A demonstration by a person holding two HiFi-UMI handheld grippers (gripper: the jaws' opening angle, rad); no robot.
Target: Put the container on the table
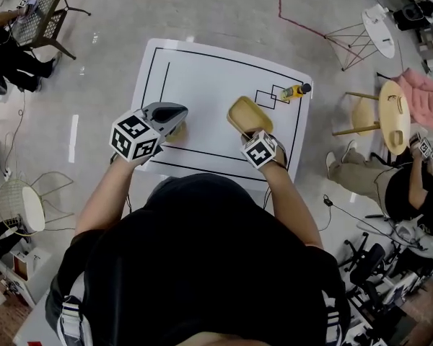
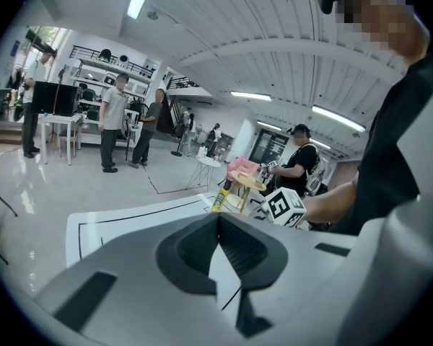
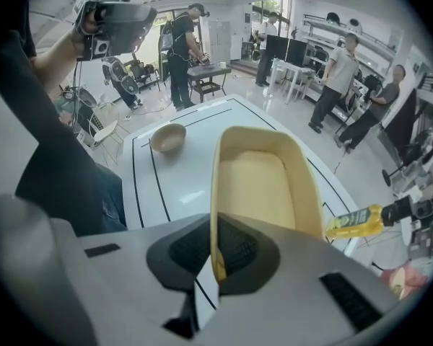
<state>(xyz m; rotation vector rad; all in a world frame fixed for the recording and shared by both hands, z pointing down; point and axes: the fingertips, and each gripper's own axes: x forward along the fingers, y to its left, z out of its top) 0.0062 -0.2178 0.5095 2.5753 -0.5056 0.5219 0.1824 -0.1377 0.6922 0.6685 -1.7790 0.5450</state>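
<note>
A tan rectangular container (image 1: 248,114) (image 3: 263,186) hangs just above the white table (image 1: 202,85), near its front right. My right gripper (image 1: 254,137) (image 3: 216,254) is shut on the container's near rim, its jaws clamping the thin wall. A small tan bowl (image 3: 167,138) stands on the table's front left; in the head view the left gripper mostly hides it (image 1: 176,133). My left gripper (image 1: 175,115) (image 2: 218,218) is held above that bowl with its jaws closed and nothing between them.
A yellow bottle with a black cap (image 1: 296,90) (image 3: 357,222) lies at the table's far right corner, by black drawn squares. Black lines mark the tabletop. Chairs, small round tables (image 1: 393,117) and standing people surround the table.
</note>
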